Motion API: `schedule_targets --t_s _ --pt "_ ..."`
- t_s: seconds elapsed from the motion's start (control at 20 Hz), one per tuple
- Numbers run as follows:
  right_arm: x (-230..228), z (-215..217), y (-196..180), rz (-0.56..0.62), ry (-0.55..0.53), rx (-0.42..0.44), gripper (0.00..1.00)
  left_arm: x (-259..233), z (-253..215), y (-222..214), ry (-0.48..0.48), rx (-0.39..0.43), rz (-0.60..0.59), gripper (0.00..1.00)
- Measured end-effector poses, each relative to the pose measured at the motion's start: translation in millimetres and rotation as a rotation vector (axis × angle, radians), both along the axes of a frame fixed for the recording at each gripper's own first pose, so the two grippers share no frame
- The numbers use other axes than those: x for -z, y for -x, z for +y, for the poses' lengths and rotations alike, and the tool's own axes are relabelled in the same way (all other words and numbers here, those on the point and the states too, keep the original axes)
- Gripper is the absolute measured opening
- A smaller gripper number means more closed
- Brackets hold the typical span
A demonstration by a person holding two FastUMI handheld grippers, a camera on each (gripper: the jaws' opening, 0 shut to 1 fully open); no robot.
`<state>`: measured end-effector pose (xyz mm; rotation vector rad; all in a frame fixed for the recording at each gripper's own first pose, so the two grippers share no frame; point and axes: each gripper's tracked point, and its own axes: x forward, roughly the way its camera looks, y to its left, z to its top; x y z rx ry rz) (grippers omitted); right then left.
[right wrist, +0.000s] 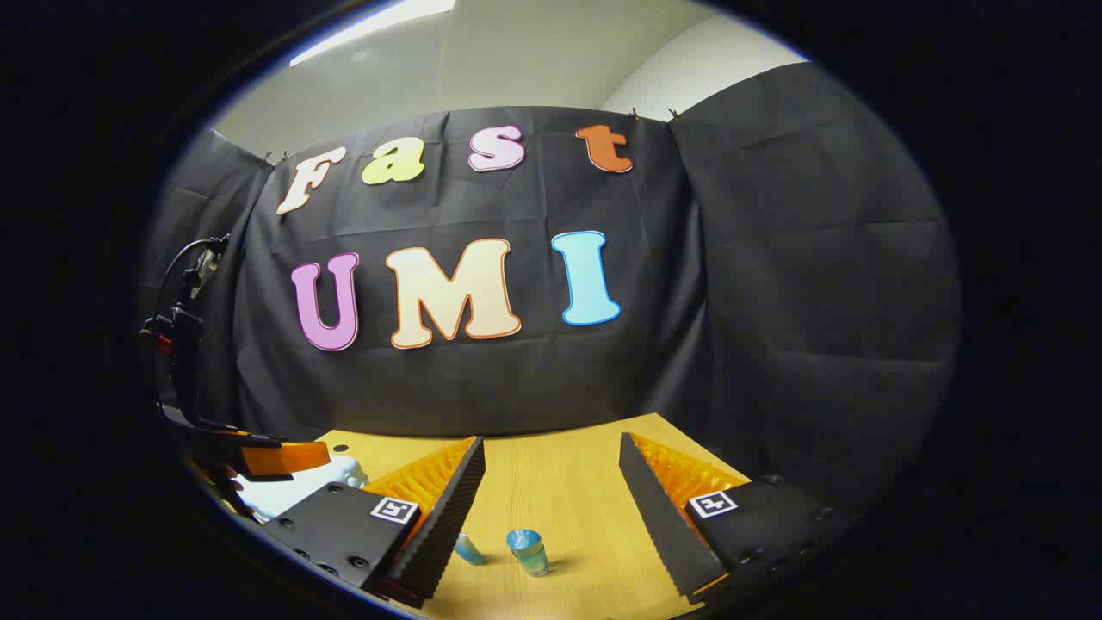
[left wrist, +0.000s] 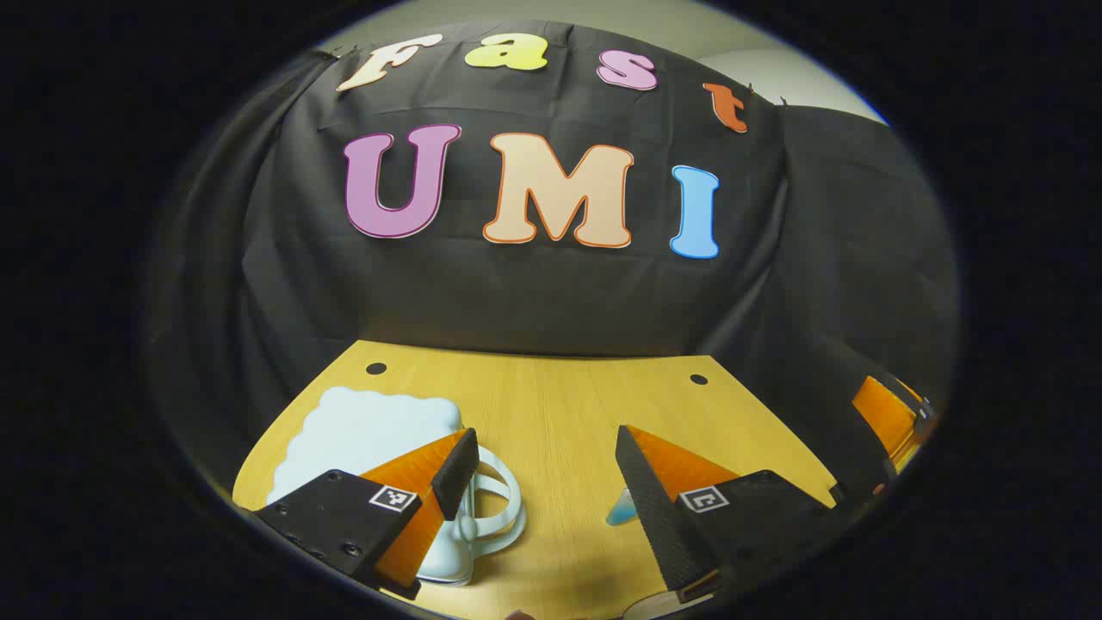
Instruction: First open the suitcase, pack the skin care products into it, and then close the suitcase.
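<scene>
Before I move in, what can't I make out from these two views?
- Suitcase, left gripper view: the left gripper finger covers its handle end and latch; open or shut is unclear.
- Blue item, left gripper view: half hidden behind a finger.
- Small blue bottle, right gripper view: too small to identify.

Pretty dim overall, lit from overhead by a bright ceiling strip light (right wrist: pixel 379 27) glowing at the top of the right gripper view. Soft short shadow beside the small blue-capped bottle (right wrist: pixel 527 551) on the warm yellow wooden table (right wrist: pixel 568 491). Heavy fisheye bending toward the rims, reasonably sharp in the middle, no real glare.
</scene>
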<state>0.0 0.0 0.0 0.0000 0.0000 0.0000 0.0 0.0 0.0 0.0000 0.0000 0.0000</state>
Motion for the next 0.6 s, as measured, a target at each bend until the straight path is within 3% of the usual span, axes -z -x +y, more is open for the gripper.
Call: schedule_targets --t_s 0.3,0.6 --pt "12 -3 -4 0.027 0.022 -0.033 0.98 15 18 -6 0.065 -0.018 0.082 0.94" --pt "28 -5 -6 0.072 -0.017 -0.076 0.98 69 37 -19 0.167 -0.003 0.360 0.94"
